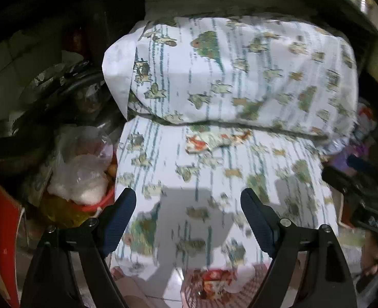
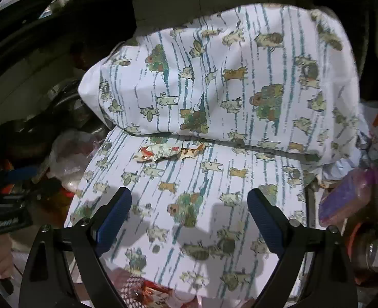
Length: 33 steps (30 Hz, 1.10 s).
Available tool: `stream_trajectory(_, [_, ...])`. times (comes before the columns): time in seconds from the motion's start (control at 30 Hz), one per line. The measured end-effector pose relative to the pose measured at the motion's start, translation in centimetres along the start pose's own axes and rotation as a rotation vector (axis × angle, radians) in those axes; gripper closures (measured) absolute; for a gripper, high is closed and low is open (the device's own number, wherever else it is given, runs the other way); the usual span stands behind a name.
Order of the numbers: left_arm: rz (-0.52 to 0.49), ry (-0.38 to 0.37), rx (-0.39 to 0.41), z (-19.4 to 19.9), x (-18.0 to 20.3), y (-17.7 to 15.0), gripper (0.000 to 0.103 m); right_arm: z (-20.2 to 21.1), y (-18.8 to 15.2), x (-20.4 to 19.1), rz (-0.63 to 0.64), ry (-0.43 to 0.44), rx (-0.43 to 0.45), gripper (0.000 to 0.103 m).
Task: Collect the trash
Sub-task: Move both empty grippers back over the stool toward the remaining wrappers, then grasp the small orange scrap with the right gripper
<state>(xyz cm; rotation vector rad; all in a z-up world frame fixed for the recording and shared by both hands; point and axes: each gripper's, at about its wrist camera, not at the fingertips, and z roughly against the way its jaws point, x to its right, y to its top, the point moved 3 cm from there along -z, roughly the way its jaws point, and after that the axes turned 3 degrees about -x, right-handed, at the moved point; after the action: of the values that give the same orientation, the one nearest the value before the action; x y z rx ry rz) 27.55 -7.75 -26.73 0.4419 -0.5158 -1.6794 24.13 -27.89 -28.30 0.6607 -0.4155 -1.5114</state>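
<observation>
A crumpled red, orange and white wrapper (image 1: 215, 138) lies on a seat covered in white cloth printed with animals (image 1: 214, 184), just below the crease under the cushion. It also shows in the right wrist view (image 2: 168, 152). My left gripper (image 1: 187, 205) is open and empty above the front of the seat. My right gripper (image 2: 189, 205) is open and empty, also short of the wrapper. The right gripper (image 1: 360, 187) shows at the right edge of the left wrist view.
A printed cushion (image 2: 227, 77) rests at the back of the seat. A basket with red packaging (image 1: 214, 285) sits below the seat's front edge. Clear plastic bags and a yellow container with a red rim (image 1: 78, 179) crowd the left. A purple packet (image 2: 342, 200) lies at the right.
</observation>
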Motion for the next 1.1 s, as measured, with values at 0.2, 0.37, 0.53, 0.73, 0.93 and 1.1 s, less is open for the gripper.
stream_trajectory(0.2, [0.049, 0.026, -0.006, -4.2, -0.9, 5.9, 0.018, -5.7, 3.6, 1.5, -0.049, -0.045, -0.048, 0.012])
stream_trajectory(0.37, [0.117, 0.038, -0.049, -7.8, -2.6, 8.4, 0.018, -11.2, 6.3, 2.9, -0.083, -0.066, -0.1, 0.013])
stream_trajectory(0.53, [0.125, 0.023, -0.119, -11.2, -2.9, 9.1, 0.018, -15.7, 7.5, 3.8, -0.153, 0.019, -0.187, 0.017])
stream_trajectory(0.73, [0.244, -0.026, -0.218, -14.1, -4.2, 8.6, 0.018, -19.6, 7.2, 4.0, -0.236, 0.031, -0.263, 0.035])
stream_trajectory(0.93, [0.133, 0.081, -0.205, -15.3, -3.7, 8.9, 0.018, -22.4, 6.3, 2.8, -0.211, 0.052, -0.327, 0.056])
stream_trajectory(1.1, [0.09, 0.121, -0.216, -15.9, -3.6, 8.6, 0.018, -24.0, 6.5, 2.8, -0.266, 0.038, -0.329, 0.064])
